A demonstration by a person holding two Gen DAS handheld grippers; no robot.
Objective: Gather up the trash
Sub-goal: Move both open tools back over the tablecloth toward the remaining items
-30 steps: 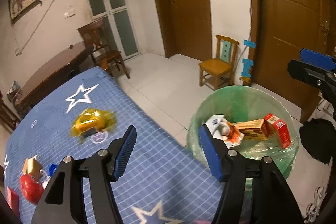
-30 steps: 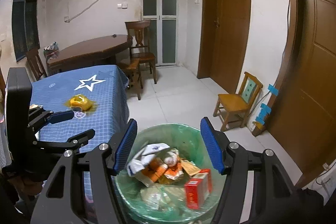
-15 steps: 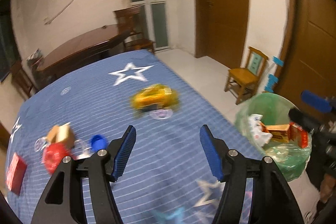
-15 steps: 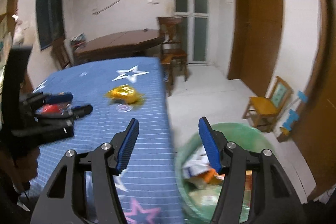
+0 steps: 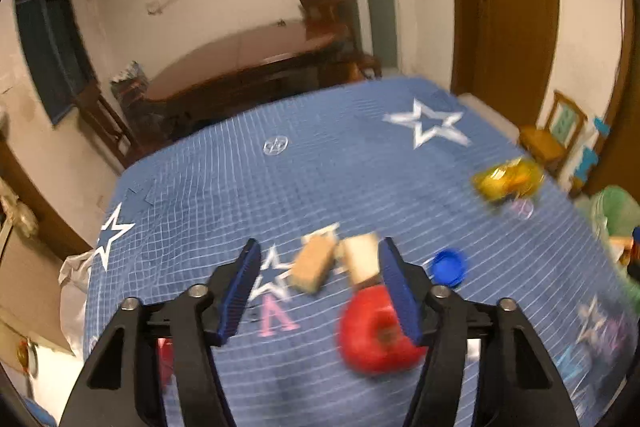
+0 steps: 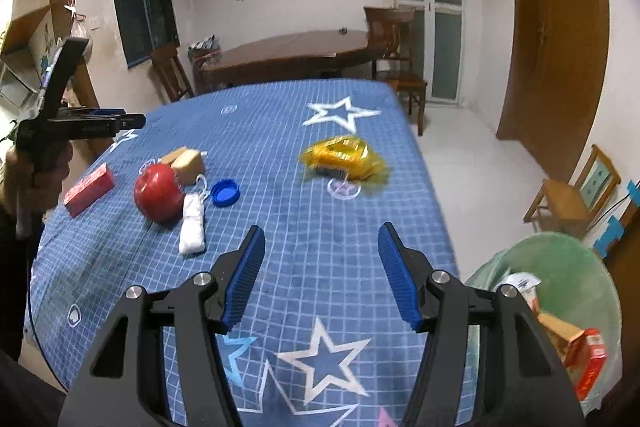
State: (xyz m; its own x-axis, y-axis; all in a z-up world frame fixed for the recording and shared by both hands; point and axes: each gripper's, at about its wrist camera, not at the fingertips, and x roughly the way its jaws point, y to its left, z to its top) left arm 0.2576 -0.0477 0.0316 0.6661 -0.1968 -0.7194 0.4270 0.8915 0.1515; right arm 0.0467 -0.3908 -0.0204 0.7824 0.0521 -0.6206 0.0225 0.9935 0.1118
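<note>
Trash lies on the blue star-patterned tablecloth [image 6: 320, 131]: a red round thing [image 6: 157, 193], two small brown boxes [image 6: 186, 161], a blue cap [image 6: 226, 192], a white crumpled piece [image 6: 192, 227], a red box [image 6: 89, 189] and a yellow wrapper [image 6: 342, 157]. My left gripper [image 5: 319, 247] hovers over the brown boxes [image 5: 312, 265] and the red thing [image 5: 372, 331]. Its jaws are closing, and the pads touch nothing. My right gripper [image 6: 321, 229] stands open and empty above bare cloth, beside the green-lined bin [image 6: 576, 267], which holds cartons and paper.
A dark wooden table [image 6: 296, 51] with chairs stands behind the blue one. A small yellow chair [image 6: 576, 195] sits by the brown door at the right. White floor lies between the table's right edge and the bin. A hand holds the left gripper [image 6: 124, 119] at far left.
Both grippers swung left, away from the bin and over the table. The left one went farther and now hangs above the brown boxes and red thing, its jaws slightly narrower.
</note>
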